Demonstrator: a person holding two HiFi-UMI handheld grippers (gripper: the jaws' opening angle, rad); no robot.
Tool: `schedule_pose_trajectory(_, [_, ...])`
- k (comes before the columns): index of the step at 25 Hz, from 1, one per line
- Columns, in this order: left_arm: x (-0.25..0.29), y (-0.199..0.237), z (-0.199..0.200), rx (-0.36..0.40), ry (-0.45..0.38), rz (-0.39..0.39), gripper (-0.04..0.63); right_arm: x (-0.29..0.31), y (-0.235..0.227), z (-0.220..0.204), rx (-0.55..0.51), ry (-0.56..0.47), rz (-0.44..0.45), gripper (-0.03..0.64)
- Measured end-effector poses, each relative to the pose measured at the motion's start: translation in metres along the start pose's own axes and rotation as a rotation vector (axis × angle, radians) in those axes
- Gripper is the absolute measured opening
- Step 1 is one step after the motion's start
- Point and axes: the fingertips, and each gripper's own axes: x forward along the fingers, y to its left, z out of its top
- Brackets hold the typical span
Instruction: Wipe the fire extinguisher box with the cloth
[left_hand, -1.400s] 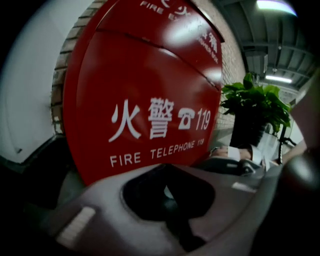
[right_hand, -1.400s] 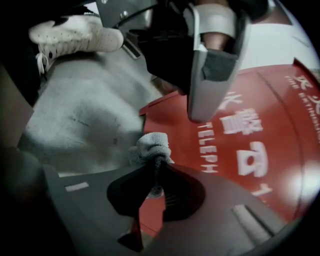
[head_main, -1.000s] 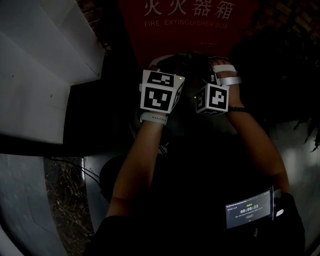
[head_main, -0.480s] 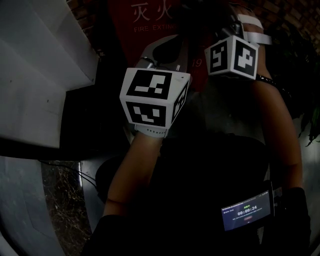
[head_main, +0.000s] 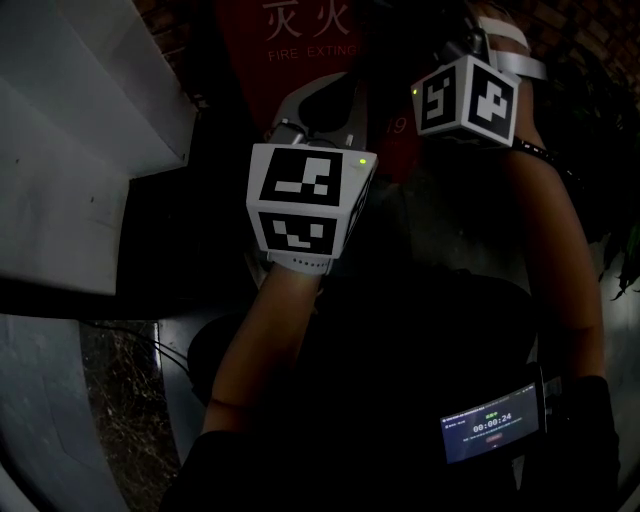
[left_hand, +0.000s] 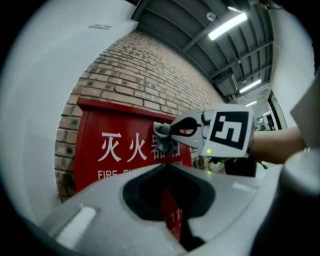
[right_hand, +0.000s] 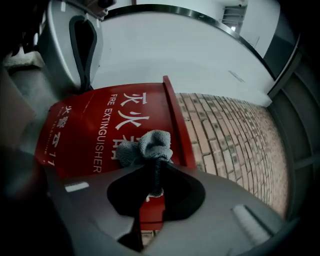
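Note:
The red fire extinguisher box stands against a brick wall, white lettering on its front. My right gripper is shut on a bunched grey cloth, which is up against or just off the box front near its edge; contact cannot be told. In the left gripper view the right gripper shows with the cloth hanging at its tip before the lettering. My left gripper is shut with nothing in it, lower and to the left, pointed at the box.
A white stepped structure rises at the left. The brick wall runs beside the box. Dark plant leaves hang at the right. Cables lie on the floor. A small screen sits on the right forearm.
Both grippers have risen from low in front of the box to its front face, the right one higher with the cloth. In the last half second they barely moved.

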Motion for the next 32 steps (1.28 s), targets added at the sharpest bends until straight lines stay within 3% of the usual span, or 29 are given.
schedule_pose_trajectory(5, [0.011, -0.007, -0.024, -0.046, 0.048, -0.048, 0.0, -0.003, 0.042, -0.001, 0.018, 0.006, 0.058, 0.04])
schedule_pose_trajectory(12, [0.023, -0.011, -0.057, -0.029, 0.109, -0.045, 0.0, -0.009, 0.118, -0.007, 0.011, 0.02, 0.174, 0.04])
schedule_pose_trajectory(19, [0.034, -0.004, -0.107, -0.107, 0.173, -0.057, 0.0, -0.016, 0.192, -0.016, 0.013, 0.03, 0.285, 0.04])
schedule_pose_trajectory(32, [0.039, 0.0, -0.2, -0.127, 0.339, -0.038, 0.0, -0.025, 0.309, -0.026, 0.022, 0.037, 0.47, 0.041])
